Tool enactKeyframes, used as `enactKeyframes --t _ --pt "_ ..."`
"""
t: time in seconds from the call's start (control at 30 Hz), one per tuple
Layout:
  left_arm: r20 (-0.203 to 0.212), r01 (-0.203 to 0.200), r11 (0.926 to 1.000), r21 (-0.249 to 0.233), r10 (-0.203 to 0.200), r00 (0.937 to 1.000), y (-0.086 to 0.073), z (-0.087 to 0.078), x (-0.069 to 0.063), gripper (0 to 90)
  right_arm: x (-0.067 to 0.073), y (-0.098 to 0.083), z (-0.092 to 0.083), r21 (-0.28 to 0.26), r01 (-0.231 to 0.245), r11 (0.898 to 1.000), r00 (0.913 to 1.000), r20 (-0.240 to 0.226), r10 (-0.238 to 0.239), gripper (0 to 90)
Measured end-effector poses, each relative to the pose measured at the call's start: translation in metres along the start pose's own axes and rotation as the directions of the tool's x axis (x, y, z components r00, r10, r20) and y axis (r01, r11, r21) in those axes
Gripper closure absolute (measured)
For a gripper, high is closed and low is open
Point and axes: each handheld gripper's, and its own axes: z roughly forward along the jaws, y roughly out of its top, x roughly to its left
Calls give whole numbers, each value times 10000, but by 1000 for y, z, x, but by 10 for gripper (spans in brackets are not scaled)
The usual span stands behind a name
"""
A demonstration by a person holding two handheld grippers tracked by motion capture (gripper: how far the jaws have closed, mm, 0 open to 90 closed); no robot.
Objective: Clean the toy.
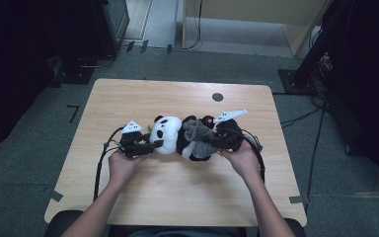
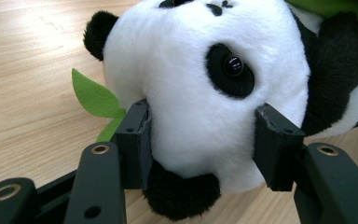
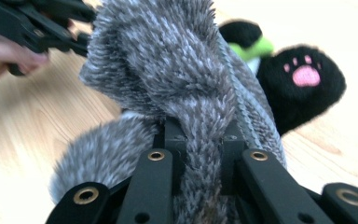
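A black-and-white panda plush (image 1: 170,136) lies on its side in the middle of the wooden table (image 1: 177,187). My left gripper (image 1: 152,145) holds its head from the left. In the left gripper view both pads press into the white head (image 2: 200,70), so the gripper (image 2: 203,135) is shut on it. A grey furry piece (image 1: 198,134) lies over the panda's body. My right gripper (image 1: 218,139) comes in from the right, and the right gripper view shows it (image 3: 200,135) shut on a fold of this grey fur (image 3: 168,60). Behind the fur sits a black paw with a pink pad (image 3: 303,81).
A green felt leaf (image 2: 93,95) sticks out beside the panda's head. A small dark round mark (image 1: 217,97) sits near the table's far edge. Cables trail from both grippers toward the near edge. Bare wood lies in front of and behind the plush.
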Motion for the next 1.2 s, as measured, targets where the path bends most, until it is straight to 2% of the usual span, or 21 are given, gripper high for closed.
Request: enactKeyframes --t 0.07,0.23,0.37,0.5,0.67,0.8,0.93,1.07,1.2 --pt "-7 3 10000 15 -3 10000 0 0 0 457 3 4 -3 -154 -25 9999 10000 -51 24 809" --pt "-24 18 10000 78 -18 10000 2 -1 -1 458 18 21 -7 -491 251 9985 9996 -88 -256 809" --pt "1 24 9999 156 -24 10000 3 -2 -2 463 33 35 -4 -686 480 9965 9984 -279 -500 809" --pt "10 103 9997 229 -103 9999 5 -3 -3 467 46 48 11 -708 774 9945 9953 -533 -813 809" --pt "10 153 9995 288 -154 9999 6 -4 -5 471 60 57 35 -581 882 9944 9932 -706 -922 808" --pt "-8 117 9993 368 -117 9999 6 -5 -5 472 73 56 60 -213 1103 9937 9924 -520 -1113 807" --pt "-65 121 9992 390 -119 9999 6 -4 -6 474 76 48 82 215 1030 9944 9941 -353 -1022 808" --pt "-20 124 9989 446 -123 9999 5 -4 -4 476 75 37 88 -27 873 9962 9955 -376 -873 809" --pt "21 157 9986 501 -158 9999 5 -4 -3 479 79 30 88 111 1235 9923 9923 -131 -1233 809"
